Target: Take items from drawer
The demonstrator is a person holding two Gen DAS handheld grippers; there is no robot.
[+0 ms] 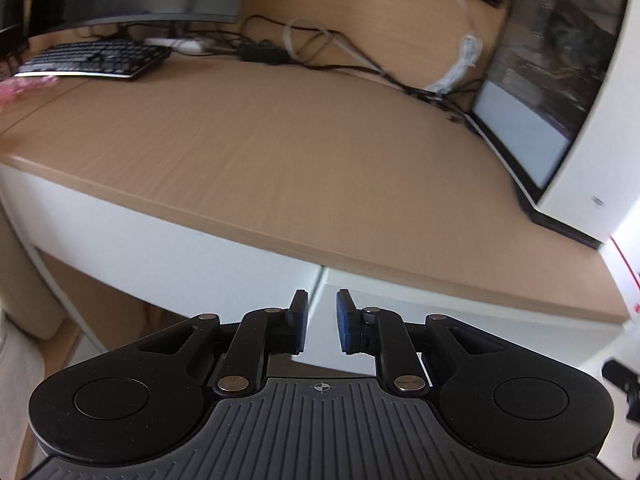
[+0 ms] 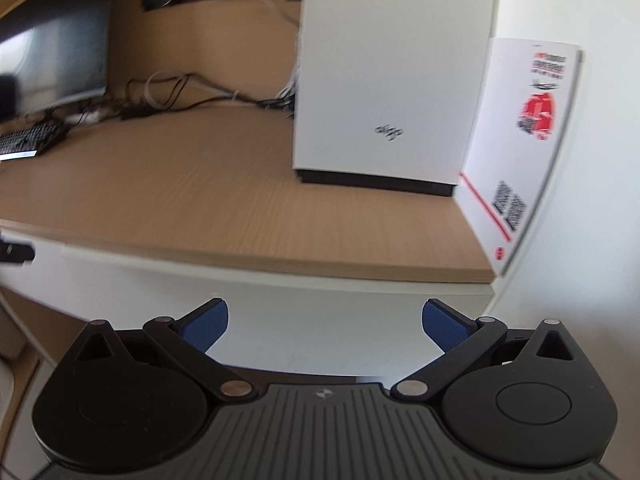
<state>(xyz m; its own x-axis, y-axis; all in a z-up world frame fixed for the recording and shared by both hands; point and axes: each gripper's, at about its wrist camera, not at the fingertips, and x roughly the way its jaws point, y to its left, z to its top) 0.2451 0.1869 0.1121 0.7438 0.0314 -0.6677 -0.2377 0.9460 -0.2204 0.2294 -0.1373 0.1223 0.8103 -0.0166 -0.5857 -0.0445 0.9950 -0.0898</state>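
Drawer: closed white front just ahead of both grippers, under the desk edge.
Right gripper: fingers wide apart, empty, likely readied to pull.
Left gripper: narrow gap, holding nothing.

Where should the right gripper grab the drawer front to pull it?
No handle shows on the drawer front. Its top sits under the desk top overhang, so probably hook the bottom edge from below with the open right gripper, one finger behind.
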